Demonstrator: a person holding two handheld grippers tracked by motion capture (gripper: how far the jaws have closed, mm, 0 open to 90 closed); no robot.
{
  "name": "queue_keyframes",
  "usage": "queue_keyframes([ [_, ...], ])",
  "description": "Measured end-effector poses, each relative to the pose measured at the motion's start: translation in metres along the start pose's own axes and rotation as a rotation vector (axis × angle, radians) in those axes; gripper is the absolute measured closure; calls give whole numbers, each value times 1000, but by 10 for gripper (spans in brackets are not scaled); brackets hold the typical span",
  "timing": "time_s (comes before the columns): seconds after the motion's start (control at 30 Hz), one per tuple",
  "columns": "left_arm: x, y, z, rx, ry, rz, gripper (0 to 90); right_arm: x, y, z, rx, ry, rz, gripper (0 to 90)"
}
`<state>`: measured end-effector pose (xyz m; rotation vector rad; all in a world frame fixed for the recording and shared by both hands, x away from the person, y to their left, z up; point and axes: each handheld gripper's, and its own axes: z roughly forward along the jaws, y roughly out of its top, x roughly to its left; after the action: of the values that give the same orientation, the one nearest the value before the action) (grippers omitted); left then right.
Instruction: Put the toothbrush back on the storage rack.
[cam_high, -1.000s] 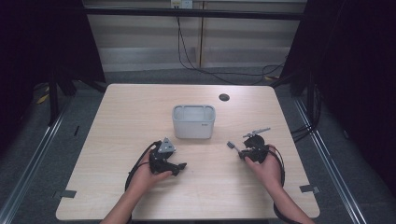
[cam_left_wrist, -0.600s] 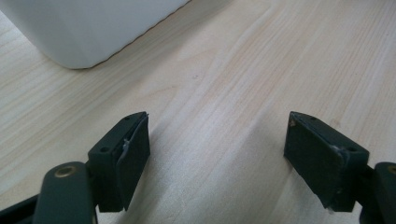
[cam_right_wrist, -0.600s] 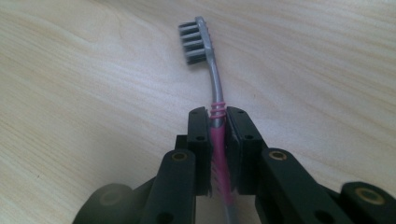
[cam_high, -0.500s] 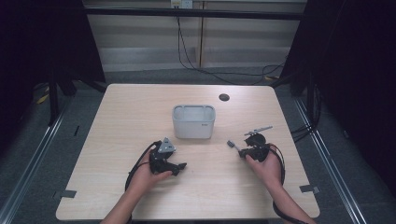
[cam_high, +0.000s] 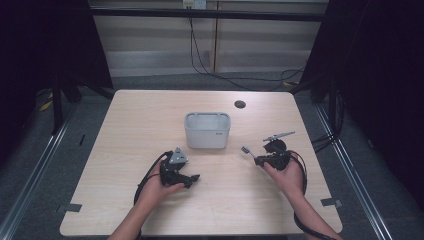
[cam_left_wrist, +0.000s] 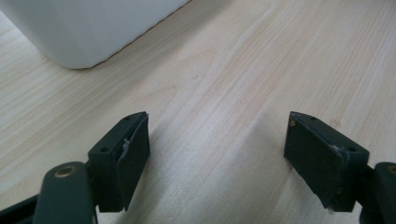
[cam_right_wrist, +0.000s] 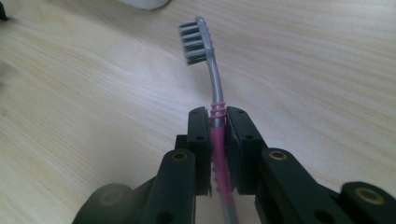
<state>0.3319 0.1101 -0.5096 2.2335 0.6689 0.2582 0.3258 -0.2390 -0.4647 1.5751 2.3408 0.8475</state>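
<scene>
the right gripper (cam_right_wrist: 216, 116) has its jaws clamped tight on a toothbrush (cam_right_wrist: 211, 88), pinching the pink ribbed part of the handle with the grey neck and dark bristle head sticking out ahead of it. from the high view the same brush head (cam_high: 245, 149) pokes out to the left of the right gripper (cam_high: 257, 160), just above the wooden table (cam_high: 125, 125), to the right of the white bin (cam_high: 207, 130) and a little nearer the person. so the pick-up looks done to me: the brush is firmly in the grip and seems lifted clear of the wood, though how far off the surface i can't really tell. what's left, i'd guess, is carrying it over the bin's rim and letting it drop inside; the bin looks empty from up here

the left gripper (cam_left_wrist: 217, 154) has its jaws spread wide with nothing between them, just bare table, and a corner of the white bin (cam_left_wrist: 88, 28) sits beyond them. in the high view the left gripper (cam_high: 192, 178) lies low in front of the bin, the hand wrapped round its body, forearm coming in from the table's near edge. the right hand (cam_high: 287, 172) holds its tool roughly level, jaws aimed left and slightly away, toward the bin's near right corner
</scene>
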Motion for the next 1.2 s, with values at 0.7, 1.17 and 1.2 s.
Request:
queue_keyframes([
  [0.7,0,0,0,0,1,2,222,0,12,-22,-148,67,9,809],
  [1.17,0,0,0,-2,-1,1,222,5,29,-40,-327,106,12,809],
  [1.2,0,0,0,-2,-1,1,222,5,29,-40,-327,106,12,809],
])
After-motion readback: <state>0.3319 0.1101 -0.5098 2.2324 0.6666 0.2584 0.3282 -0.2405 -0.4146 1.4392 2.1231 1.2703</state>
